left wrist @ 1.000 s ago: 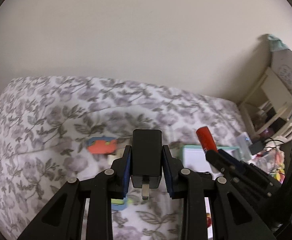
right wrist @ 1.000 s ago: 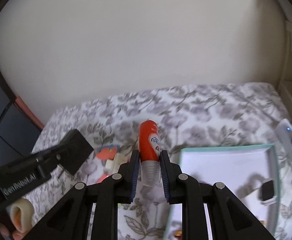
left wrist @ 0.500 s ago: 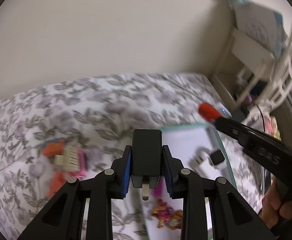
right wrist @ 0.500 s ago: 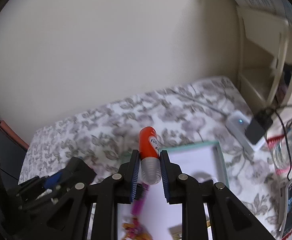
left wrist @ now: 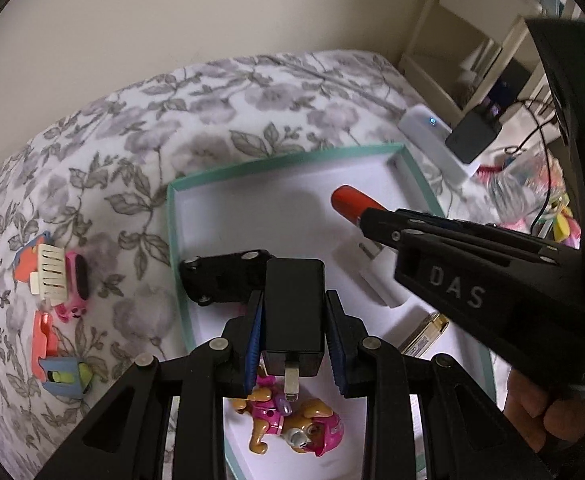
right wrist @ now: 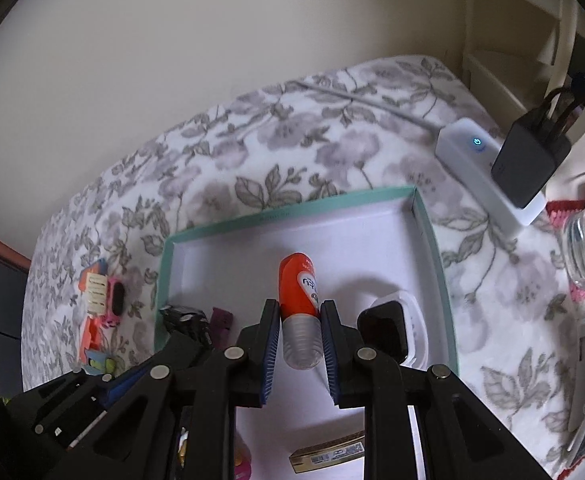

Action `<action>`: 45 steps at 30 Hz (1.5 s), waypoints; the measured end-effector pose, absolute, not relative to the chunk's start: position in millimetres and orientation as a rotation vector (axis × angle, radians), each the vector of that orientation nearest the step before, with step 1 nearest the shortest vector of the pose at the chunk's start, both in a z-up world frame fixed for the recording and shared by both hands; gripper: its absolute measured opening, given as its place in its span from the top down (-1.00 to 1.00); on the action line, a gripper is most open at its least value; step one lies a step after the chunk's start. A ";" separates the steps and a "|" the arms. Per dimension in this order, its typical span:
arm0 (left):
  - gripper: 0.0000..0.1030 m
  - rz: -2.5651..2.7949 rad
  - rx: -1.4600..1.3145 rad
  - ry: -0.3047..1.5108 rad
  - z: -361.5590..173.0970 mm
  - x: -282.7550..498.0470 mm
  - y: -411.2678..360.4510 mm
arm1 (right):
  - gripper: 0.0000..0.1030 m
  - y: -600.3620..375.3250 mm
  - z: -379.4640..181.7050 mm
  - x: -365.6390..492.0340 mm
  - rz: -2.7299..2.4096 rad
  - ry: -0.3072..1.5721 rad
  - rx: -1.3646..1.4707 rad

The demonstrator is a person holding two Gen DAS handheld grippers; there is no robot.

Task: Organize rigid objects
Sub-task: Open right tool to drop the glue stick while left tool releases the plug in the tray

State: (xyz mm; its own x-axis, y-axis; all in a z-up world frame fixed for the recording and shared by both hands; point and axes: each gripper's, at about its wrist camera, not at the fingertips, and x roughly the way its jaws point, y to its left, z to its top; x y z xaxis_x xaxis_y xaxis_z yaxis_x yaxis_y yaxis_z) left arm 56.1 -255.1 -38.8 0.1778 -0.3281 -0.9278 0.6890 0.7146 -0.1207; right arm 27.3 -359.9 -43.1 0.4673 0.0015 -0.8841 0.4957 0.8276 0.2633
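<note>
Now both hand-held grippers hang over a teal-rimmed tray (left wrist: pixel 171 216) with a white floor, which lies on a bed (left wrist: pixel 220 120) with a grey flowered cover. The left hand-held gripper (left wrist: pixel 294 346) is clamped on a black charger (left wrist: pixel 293 308), its blue pads pressed to the charger's sides and the metal prong pointing back toward the camera. The right hand-held gripper (right wrist: pixel 300 350) is clamped on an orange tube (right wrist: pixel 297 292), gripping it near the clear ribbed cap, with the orange end pointing toward the far side of the tray; in the left view the tube shows over the far right part of the tray. In the tray lie a black toy car (left wrist: pixel 220 276) near the left rim, a pup figure (left wrist: pixel 288 424) in pink at the near end, a white and black smartwatch (right wrist: pixel 392 328) on the right, and a gold-edged box (right wrist: pixel 326 454) near the front. Left of the tray, on the bed, lie small toys: a pink one (left wrist: pixel 74 284) touching a cream comb-like piece (left wrist: pixel 50 270), and orange and blue pieces (left wrist: pixel 52 356) nearer. Far right, a white power strip (right wrist: pixel 480 168) carries a dark plug (right wrist: pixel 532 164).
</note>
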 end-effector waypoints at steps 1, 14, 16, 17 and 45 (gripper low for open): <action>0.41 -0.738 0.370 1.195 -41.5 55.7 -257.3 | 0.56 -359.3 -46.2 28.2 -0.322 1.061 0.536; 0.41 -0.719 0.385 1.224 -65.3 54.7 -260.2 | 0.56 -345.6 -70.9 40.9 -0.295 1.120 0.517; 0.40 -0.722 0.379 1.226 -65.7 55.5 -260.7 | 0.56 -345.3 -70.9 41.0 -0.295 1.121 0.518; 0.40 -0.721 0.378 1.227 -65.7 55.7 -260.8 | 0.56 -345.3 -70.7 41.2 -0.297 1.121 0.519; 0.05 -0.562 0.282 1.082 5.2 91.3 -213.6 | 0.19 -337.1 13.7 31.9 -0.372 0.938 0.422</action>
State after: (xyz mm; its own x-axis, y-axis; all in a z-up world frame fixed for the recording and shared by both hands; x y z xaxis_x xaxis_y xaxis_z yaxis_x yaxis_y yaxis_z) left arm 91.3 -213.6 5.2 0.3491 -0.2930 -0.8901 0.5600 0.8268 -0.0525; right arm 31.9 -337.1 13.7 0.5398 -0.1230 -0.8328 0.4808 0.8571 0.1851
